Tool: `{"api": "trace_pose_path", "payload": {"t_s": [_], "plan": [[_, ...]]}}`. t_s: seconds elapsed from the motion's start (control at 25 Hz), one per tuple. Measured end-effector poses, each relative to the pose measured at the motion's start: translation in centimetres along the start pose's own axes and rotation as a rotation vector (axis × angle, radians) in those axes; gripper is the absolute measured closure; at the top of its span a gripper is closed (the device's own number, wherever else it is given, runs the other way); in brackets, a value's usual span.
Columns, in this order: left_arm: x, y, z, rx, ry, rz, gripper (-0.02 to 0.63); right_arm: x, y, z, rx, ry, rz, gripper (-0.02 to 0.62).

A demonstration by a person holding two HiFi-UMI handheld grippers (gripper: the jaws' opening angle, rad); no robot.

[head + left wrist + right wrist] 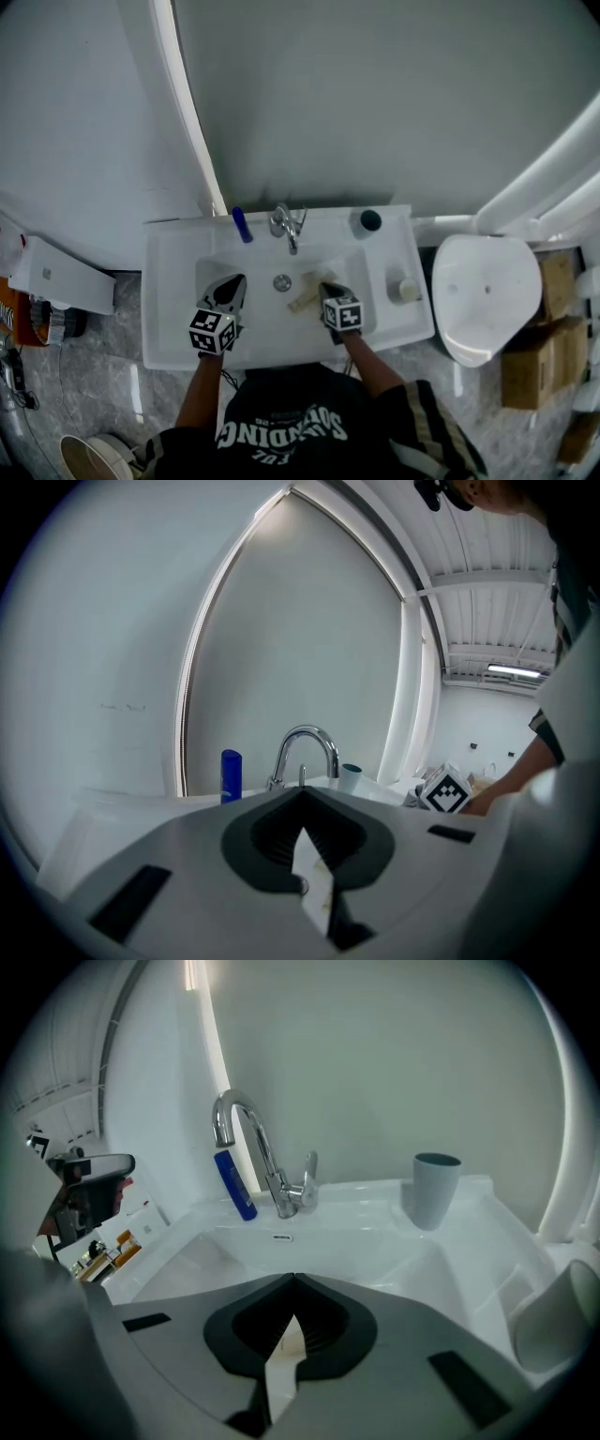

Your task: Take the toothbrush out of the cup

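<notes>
Both claws are closed on nothing, left claw (228, 289) and right claw (328, 292) over the basin (258, 305). The cup (436, 1190) looks empty. The pale stick beside my right claw is probably the toothbrush (302, 295) — light, stiff, slick. Pinch mid-handle.

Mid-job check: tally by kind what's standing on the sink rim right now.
Blue bottle: 1
Grey cup: 1
Tap: 1
Small pale container: 1
Total: 4
</notes>
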State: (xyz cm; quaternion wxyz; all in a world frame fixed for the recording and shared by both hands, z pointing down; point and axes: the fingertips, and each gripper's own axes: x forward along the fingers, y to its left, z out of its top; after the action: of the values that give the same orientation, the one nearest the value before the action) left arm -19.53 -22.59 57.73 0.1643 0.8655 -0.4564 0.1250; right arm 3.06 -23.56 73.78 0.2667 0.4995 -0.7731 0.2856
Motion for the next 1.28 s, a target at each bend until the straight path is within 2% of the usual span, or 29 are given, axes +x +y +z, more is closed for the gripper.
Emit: {"api": "trace_pose_path", "payload": {"t_s": [0.2,0.52,0.68,0.96,1.28], "plan": [[0.2,0.6,1.1,0.006,-0.026,0.010,0.606,-1.9,0.7,4.2,-0.023,-0.139,0.001,0.597],[0.7,1.3,3.4,0.028,-0.061,0.012,0.606,-7.1,2.4,14.6,-0.114,-0.409,0.008,0.597],[0.9,1.2,4.7,0.042,-0.082,0.011,0.606,-9.4,3.4,18.5,-0.140,-0.501,0.009,0.597],[0.9,1.4,5.6,0.054,-0.098,0.016,0.606,-10.9,4.8,20.5,-0.182,-0.561,0.004,0.598],[0.4,1.7,5.5,0.049,-0.100,0.026,0.606,-11.1,4.5,19.6,-0.174,-0.569,-0.009,0.598]]}}
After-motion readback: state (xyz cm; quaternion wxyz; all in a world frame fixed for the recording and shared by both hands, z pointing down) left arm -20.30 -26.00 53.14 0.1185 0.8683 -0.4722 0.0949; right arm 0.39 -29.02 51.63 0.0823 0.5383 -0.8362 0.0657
